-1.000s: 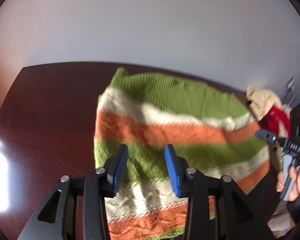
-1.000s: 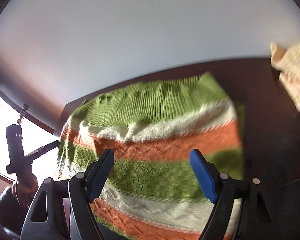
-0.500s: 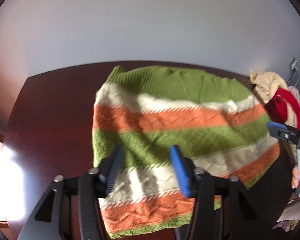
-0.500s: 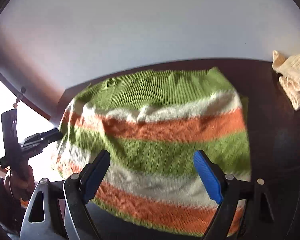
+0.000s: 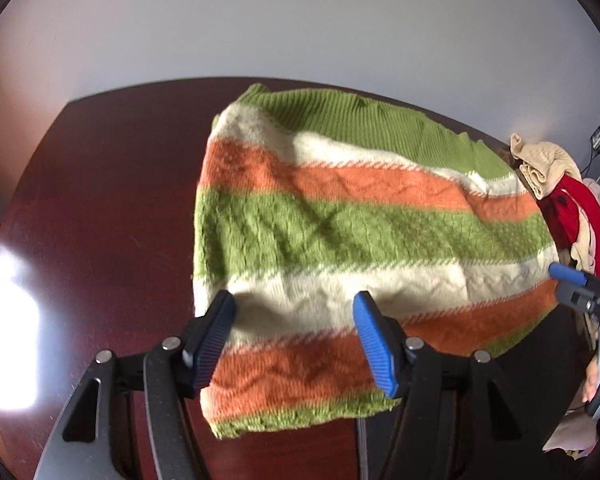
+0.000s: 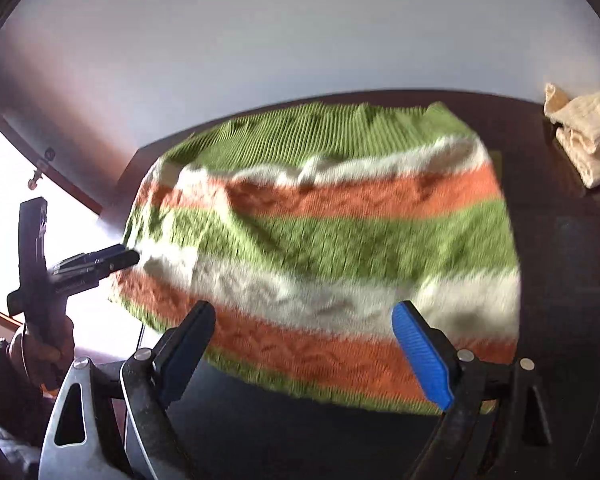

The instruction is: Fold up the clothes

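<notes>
We find no readable text, label, brand, number or sign in either wrist view. The striped sweater (image 5: 340,240) shows only knitted bands of green, cream and orange, with no lettering. The dark table (image 5: 100,200) and the pale wall behind it carry no writing that we can make out.

Looks like a room in a home or office: dark reddish wooden table (image 5: 100,208) against a plain pale wall (image 5: 300,32), bright window light at the left, a wall socket with cable (image 5: 598,142), and a pile of clothes (image 5: 560,188) at the table's edge.
</notes>
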### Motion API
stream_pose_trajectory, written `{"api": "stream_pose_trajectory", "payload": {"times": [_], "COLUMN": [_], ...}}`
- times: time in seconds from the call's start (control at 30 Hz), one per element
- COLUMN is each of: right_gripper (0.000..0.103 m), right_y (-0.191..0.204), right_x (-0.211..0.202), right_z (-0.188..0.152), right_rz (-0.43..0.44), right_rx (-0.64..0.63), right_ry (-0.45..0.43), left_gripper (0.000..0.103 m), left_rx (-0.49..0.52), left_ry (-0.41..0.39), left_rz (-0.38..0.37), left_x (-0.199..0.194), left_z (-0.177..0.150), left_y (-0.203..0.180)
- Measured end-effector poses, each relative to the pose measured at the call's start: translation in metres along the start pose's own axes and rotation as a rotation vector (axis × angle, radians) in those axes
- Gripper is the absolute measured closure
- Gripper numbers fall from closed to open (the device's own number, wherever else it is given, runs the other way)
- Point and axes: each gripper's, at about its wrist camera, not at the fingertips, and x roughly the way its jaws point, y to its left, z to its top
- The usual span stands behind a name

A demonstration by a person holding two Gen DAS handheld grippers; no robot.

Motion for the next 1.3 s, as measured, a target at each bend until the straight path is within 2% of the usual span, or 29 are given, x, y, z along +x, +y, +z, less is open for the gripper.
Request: {"api": "stream_pose_trajectory", "payload": {"times": [0.1,0.27,0.3,0.4,0.47,0.57,0.73,0.87,0.93,1.07,1.13,1.23,1.27,1.3], "right_gripper": [0.011,0.008,0.008,0.008,0.008,0.008,0.008,0.008,0.008,0.008,0.008,0.008,0.008,0.008], "right_y": [-0.007,-0.004,-0.003,0.002,0.008,0.018,0.041,0.051,0.053,0.032,0.02,0.006,0.002,0.001], "right_x": [0.014,0.019,0.015,-0.015,-0.025,-0.018,0.037,0.092,0.118,0.155,0.16,0.154,0.148,0.139], "right_z": [-0.02,-0.024,-0.021,-0.004,0.014,0.047,0.103,0.139,0.155,0.18,0.196,0.215,0.217,0.214], "right_rz": [-0.008,-0.007,0.001,0.021,0.018,0.021,0.12,0.133,0.155,0.145,0.166,0.031,-0.002,0.043], "right_rx": [0.042,0.061,0.071,0.054,0.016,-0.051,-0.113,-0.172,-0.206,-0.193,-0.169,-0.113,0.0,0.022], "right_ry": [0.067,0.077,0.066,-0.054,-0.101,-0.113,-0.042,0.031,0.079,0.153,0.115,0.018,-0.049,-0.069], "left_gripper": [0.041,0.04,0.04,0.04,0.04,0.04,0.04,0.04,0.04,0.031,0.029,0.023,0.021,0.02], "left_rx": [0.003,0.063,0.065,0.019,0.017,0.015,0.011,0.01,0.04,0.08,0.082,0.102,0.109,0.116], "left_ry": [0.011,0.025,0.024,-0.022,-0.018,-0.013,-0.004,0.003,0.009,0.017,0.01,0.013,0.014,0.015], "left_rz": [0.015,0.054,0.049,-0.034,-0.033,-0.032,-0.029,-0.026,-0.002,0.021,0.021,0.027,0.03,0.032], "left_x": [0.005,0.004,0.002,-0.015,-0.012,-0.007,0.002,0.009,0.011,0.014,0.014,0.016,0.017,0.017], "left_z": [-0.012,-0.015,-0.014,-0.009,-0.008,-0.007,-0.006,-0.004,-0.005,-0.006,-0.007,-0.007,-0.008,-0.008], "left_y": [-0.001,-0.013,-0.015,-0.016,-0.016,-0.018,-0.02,-0.022,-0.026,-0.034,-0.034,-0.039,-0.04,-0.042]}}
